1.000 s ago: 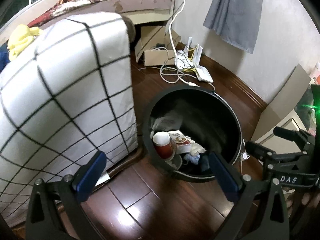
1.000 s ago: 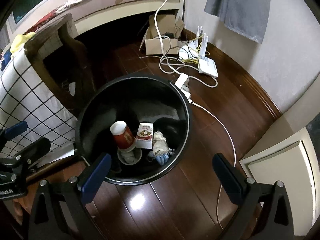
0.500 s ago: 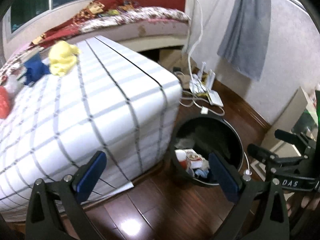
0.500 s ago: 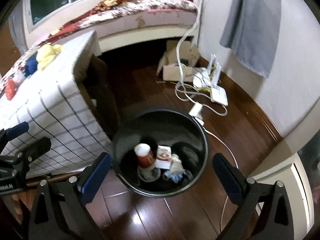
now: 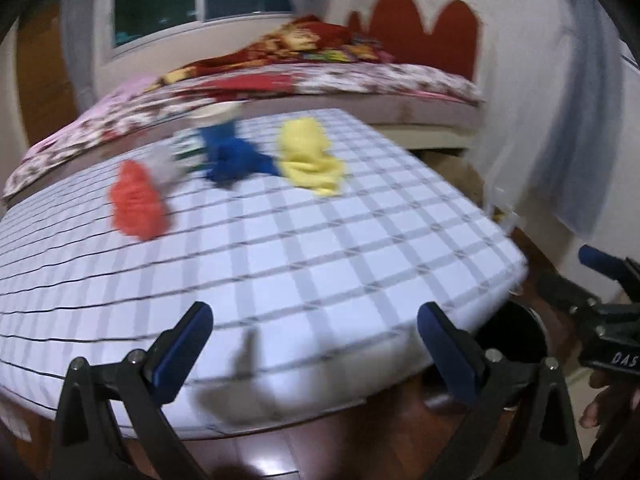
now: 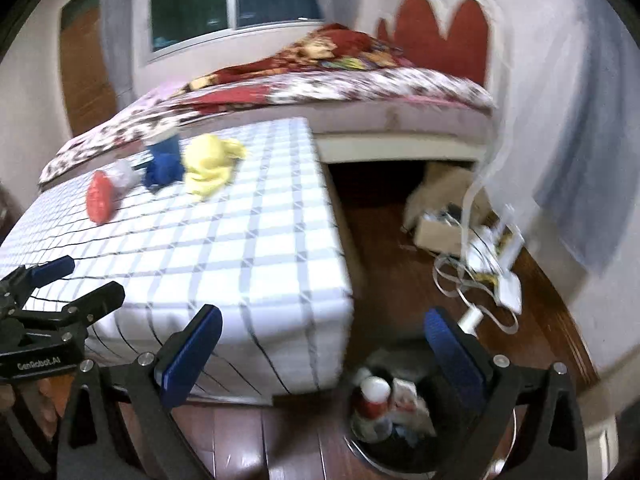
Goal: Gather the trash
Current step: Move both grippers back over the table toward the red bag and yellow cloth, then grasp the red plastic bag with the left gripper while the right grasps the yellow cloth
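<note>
Both hand-held grippers, left (image 5: 312,356) and right (image 6: 320,356), are standing released and empty; the bin (image 6: 384,452) is already holding trash, while crumpled pieces (image 5: 308,156) are waiting on the worktop (image 5: 320,248).

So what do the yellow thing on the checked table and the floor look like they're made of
The yellow thing looks like soft cloth or crumpled paper: limp folds, matte surface, though motion blur leaves it open. The floor looks like dark wood planks with a glossy finish; plank seams and a bright glare patch show near the bottom of the right wrist view.
</note>
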Available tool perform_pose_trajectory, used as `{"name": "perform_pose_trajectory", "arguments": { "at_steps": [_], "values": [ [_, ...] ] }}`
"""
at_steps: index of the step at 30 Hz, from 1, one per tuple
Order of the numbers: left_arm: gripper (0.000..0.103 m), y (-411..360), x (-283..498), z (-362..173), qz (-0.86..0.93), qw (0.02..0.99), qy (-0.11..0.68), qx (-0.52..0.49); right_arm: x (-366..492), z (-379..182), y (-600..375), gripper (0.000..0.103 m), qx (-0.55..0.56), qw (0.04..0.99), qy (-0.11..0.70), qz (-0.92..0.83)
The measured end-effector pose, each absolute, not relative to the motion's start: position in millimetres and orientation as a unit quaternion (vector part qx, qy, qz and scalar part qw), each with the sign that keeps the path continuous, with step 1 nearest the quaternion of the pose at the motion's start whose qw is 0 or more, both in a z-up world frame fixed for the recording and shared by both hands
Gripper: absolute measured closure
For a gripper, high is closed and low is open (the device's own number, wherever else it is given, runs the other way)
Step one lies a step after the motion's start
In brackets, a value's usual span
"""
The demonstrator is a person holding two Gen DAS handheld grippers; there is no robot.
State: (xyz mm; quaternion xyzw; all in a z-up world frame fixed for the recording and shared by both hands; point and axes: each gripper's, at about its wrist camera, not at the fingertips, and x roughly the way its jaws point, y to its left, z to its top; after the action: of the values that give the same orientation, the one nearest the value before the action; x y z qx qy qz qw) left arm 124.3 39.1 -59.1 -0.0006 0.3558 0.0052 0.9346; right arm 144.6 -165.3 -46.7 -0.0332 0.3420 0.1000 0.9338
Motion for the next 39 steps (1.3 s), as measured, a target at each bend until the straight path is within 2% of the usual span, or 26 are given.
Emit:
{"name": "perform_pose_trajectory", "arguments": {
  "at_steps": [4, 13, 16, 21, 25, 28, 29, 32, 33, 34, 36, 39],
  "values": [
    [0.001, 88, 137, -57, 0.058, 0.934, 0.352, -0.011, 177, -41, -123, 0.001, -0.063, 0.927, 0.345, 0.131],
    [0.001, 182, 190, -59, 0.132, 0.923, 0.357, -0.055, 262, -38, -52, 0.001, -0.045, 0.916, 0.357, 0.178],
    [0.002, 202, 209, -62, 0.135, 0.922, 0.354, -0.075, 291, -40, -33, 0.007, -0.042, 0.911, 0.366, 0.185],
    [0.003, 208, 237, -67, 0.130, 0.920, 0.362, -0.075, 333, -48, -7, 0.011, -0.052, 0.903, 0.384, 0.185],
    [0.011, 211, 256, -73, 0.119, 0.914, 0.380, -0.081, 361, -59, 1, 0.026, -0.043, 0.894, 0.406, 0.182],
    [0.019, 215, 265, -79, 0.112, 0.907, 0.397, -0.089, 379, -66, 0, 0.028, -0.013, 0.885, 0.426, 0.186],
    [0.021, 217, 268, -82, 0.109, 0.904, 0.402, -0.093, 385, -69, -2, 0.032, 0.004, 0.881, 0.434, 0.187],
    [0.034, 220, 272, -87, 0.096, 0.902, 0.409, -0.100, 394, -75, -3, 0.050, 0.029, 0.869, 0.453, 0.198],
    [0.045, 222, 272, -89, 0.088, 0.900, 0.413, -0.108, 395, -77, -3, 0.052, 0.035, 0.865, 0.459, 0.201],
    [0.051, 224, 273, -89, 0.085, 0.900, 0.412, -0.110, 395, -78, -4, 0.054, 0.040, 0.863, 0.462, 0.202],
    [0.056, 225, 266, -87, 0.080, 0.904, 0.405, -0.115, 392, -77, -7, 0.067, 0.038, 0.863, 0.461, 0.204],
    [0.057, 226, 252, -80, 0.081, 0.910, 0.391, -0.113, 381, -69, -14, 0.072, 0.031, 0.871, 0.445, 0.205]
  ]
}}
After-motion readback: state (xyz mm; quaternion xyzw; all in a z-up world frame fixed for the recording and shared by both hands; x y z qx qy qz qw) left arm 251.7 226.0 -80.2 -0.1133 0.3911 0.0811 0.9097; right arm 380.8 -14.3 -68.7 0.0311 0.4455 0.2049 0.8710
